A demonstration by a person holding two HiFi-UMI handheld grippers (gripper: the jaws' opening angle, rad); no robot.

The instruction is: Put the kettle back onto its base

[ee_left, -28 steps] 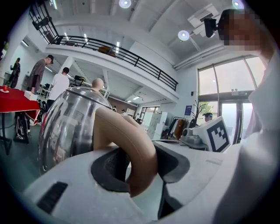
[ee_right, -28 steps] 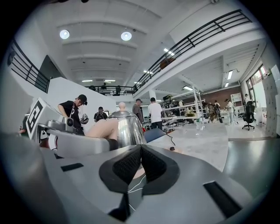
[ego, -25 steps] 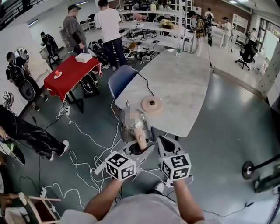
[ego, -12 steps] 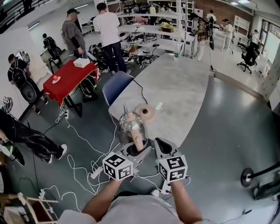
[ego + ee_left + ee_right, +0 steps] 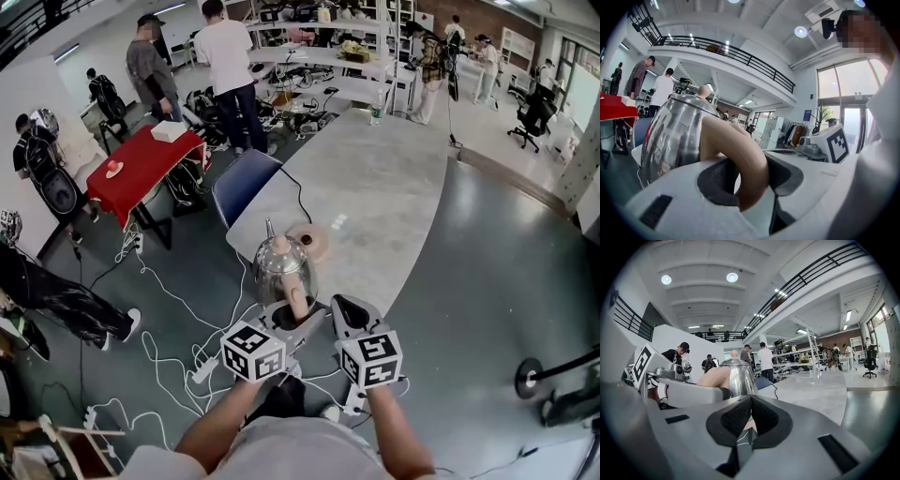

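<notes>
A shiny steel kettle (image 5: 280,269) with a beige handle and knob hangs in the air in front of the grey table's near end. My left gripper (image 5: 296,317) is shut on the kettle's beige handle (image 5: 740,161), both pads pressing on it. The round beige base (image 5: 310,240) lies on the table (image 5: 394,187) just beyond the kettle, its black cord running back along the tabletop. My right gripper (image 5: 339,309) sits beside the left one, to the right of the kettle (image 5: 735,376), jaws shut with nothing between them.
A blue chair (image 5: 242,183) stands at the table's left side. Cables and a power strip (image 5: 202,370) lie on the floor below my grippers. A red-covered table (image 5: 141,164) and several people stand at the left and back. A black stand base (image 5: 530,377) is on the floor right.
Both grippers and the kettle have moved toward the table; the kettle now hangs closer to the base.
</notes>
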